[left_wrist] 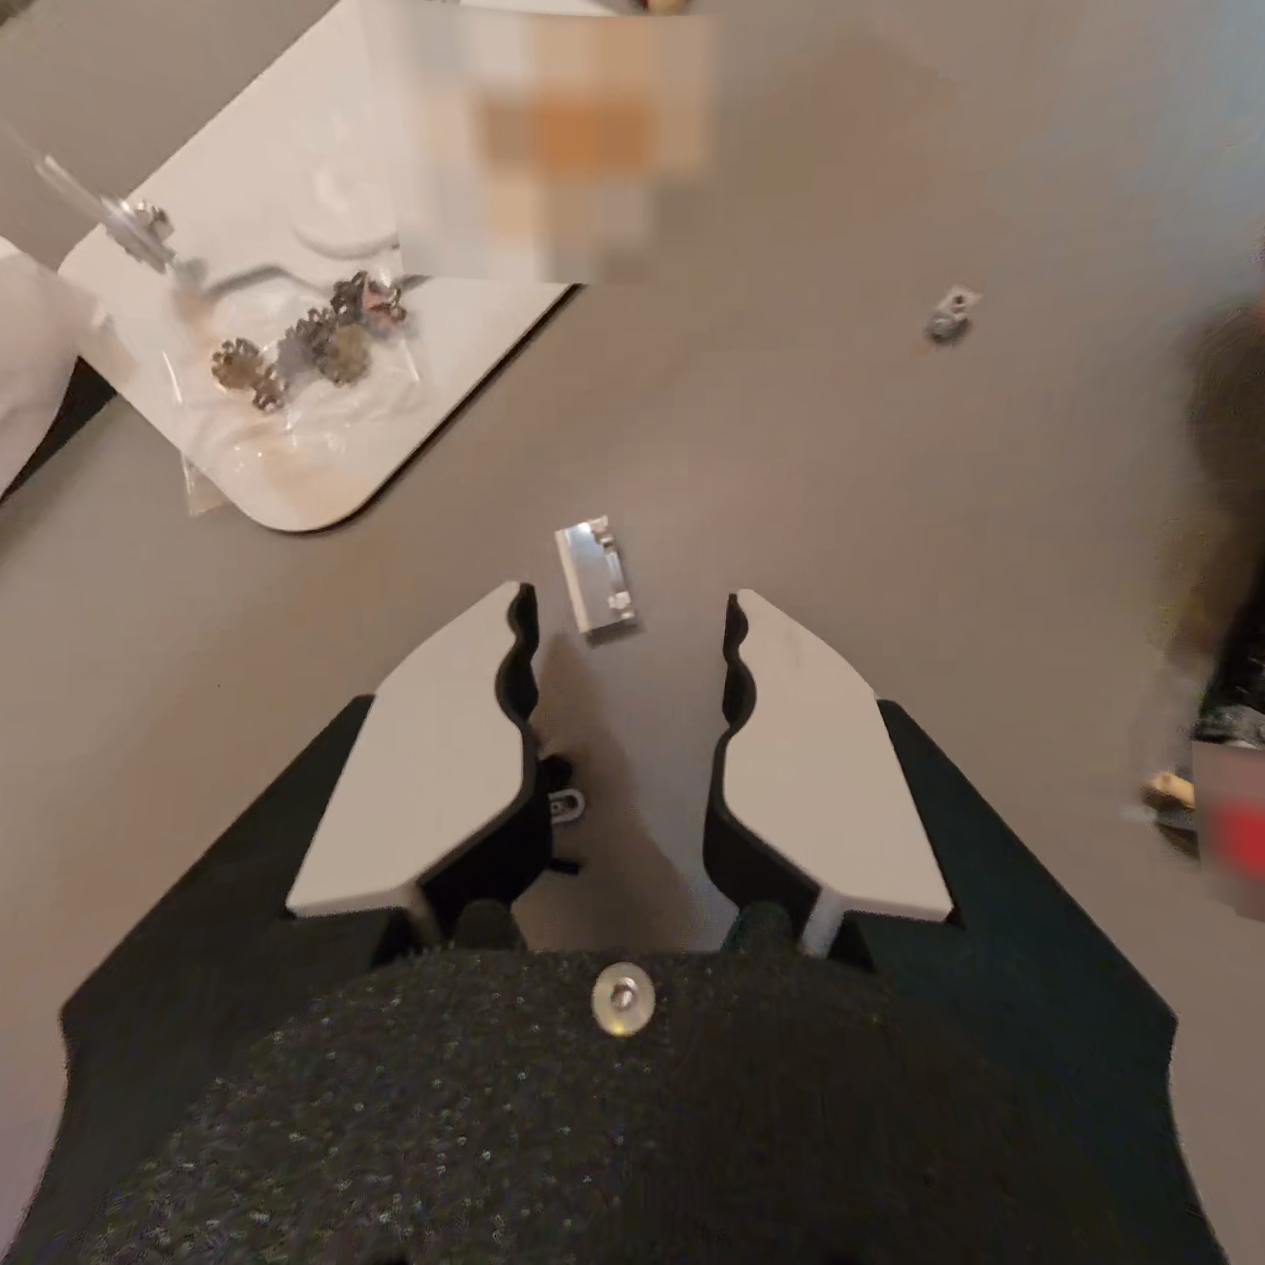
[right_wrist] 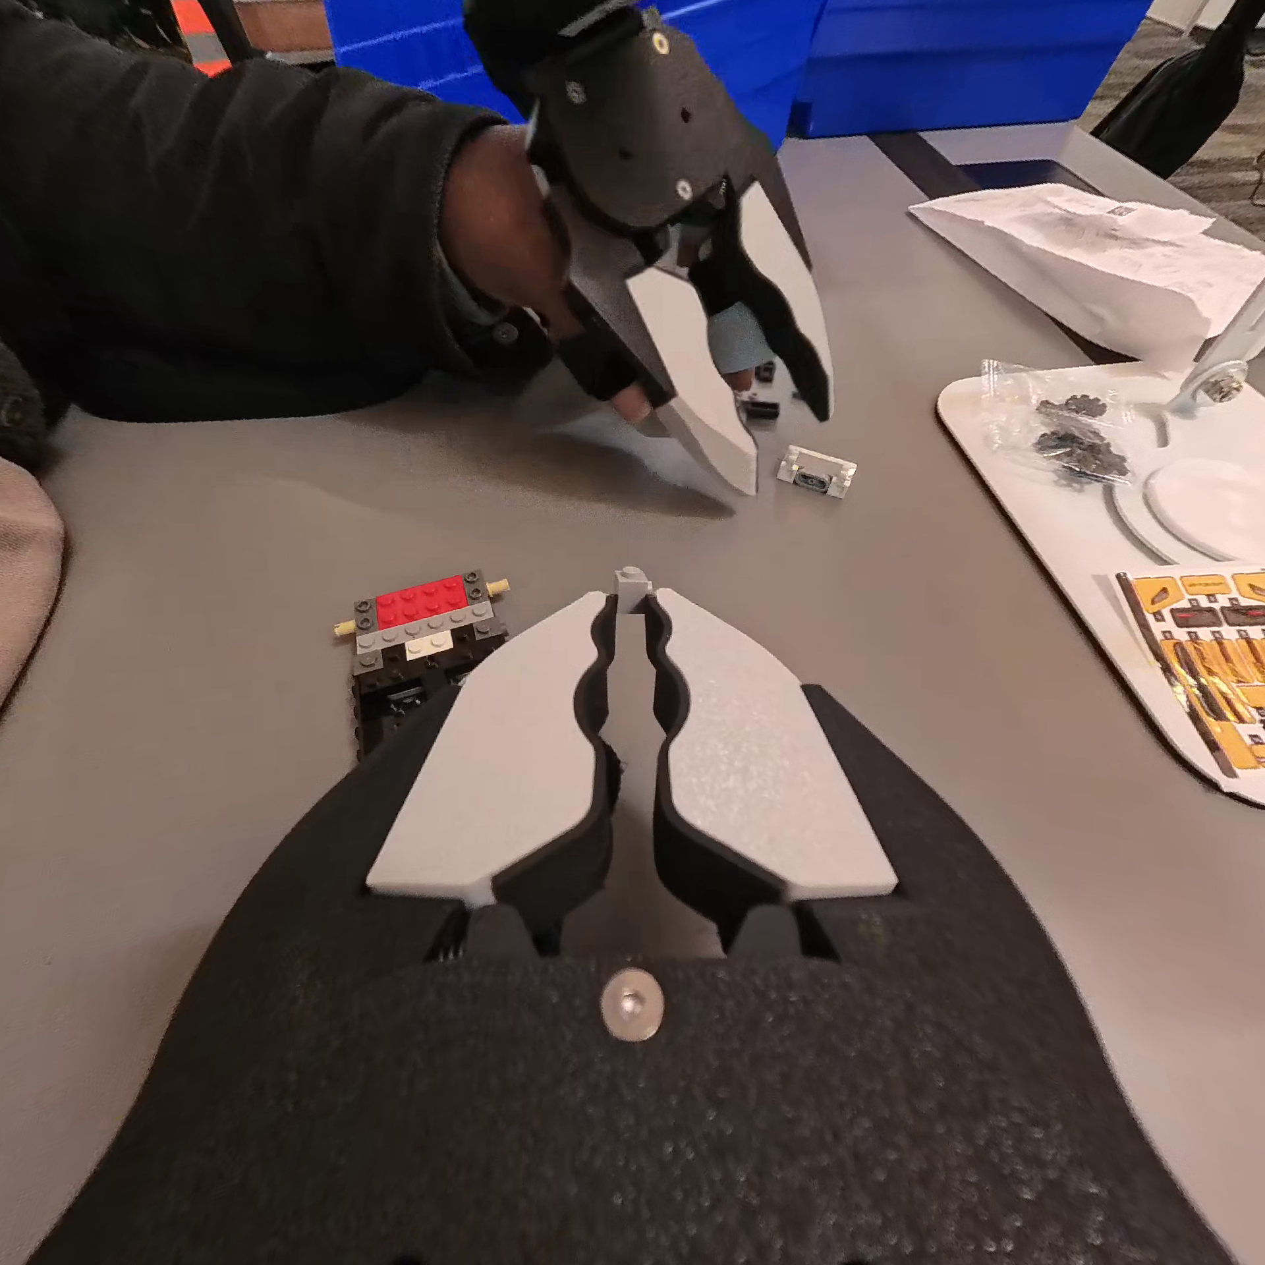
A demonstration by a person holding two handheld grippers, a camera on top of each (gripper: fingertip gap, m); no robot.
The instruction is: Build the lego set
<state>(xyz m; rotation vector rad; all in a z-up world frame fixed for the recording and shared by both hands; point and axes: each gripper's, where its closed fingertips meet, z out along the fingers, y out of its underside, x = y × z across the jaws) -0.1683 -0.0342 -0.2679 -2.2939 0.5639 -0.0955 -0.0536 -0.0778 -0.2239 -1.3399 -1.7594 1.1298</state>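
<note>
My left gripper (left_wrist: 628, 609) is open and low over the grey table. A flat light grey lego piece (left_wrist: 599, 589) lies just ahead, between its fingertips. In the right wrist view the left gripper (right_wrist: 784, 448) stands beside that piece (right_wrist: 816, 474), untouched. My right gripper (right_wrist: 631, 602) is closed down to the width of a small grey brick (right_wrist: 630, 587), pinched at its tips. The part-built black model with a red top (right_wrist: 417, 626) sits on the table to its left. A small grey piece (left_wrist: 951, 315) shows blurred farther right.
A white tray (right_wrist: 1013, 520) at the right holds a clear bag of black toothed parts (right_wrist: 1075, 438) and a yellow sticker sheet (right_wrist: 1205, 671); the tray (left_wrist: 445, 376) and bag (left_wrist: 308, 342) show upper left. A white paper bag (right_wrist: 1095, 260), blue bins (right_wrist: 958, 61) and loose black pieces (right_wrist: 760, 409) lie behind. A dark sleeve (right_wrist: 205, 239) rests far left.
</note>
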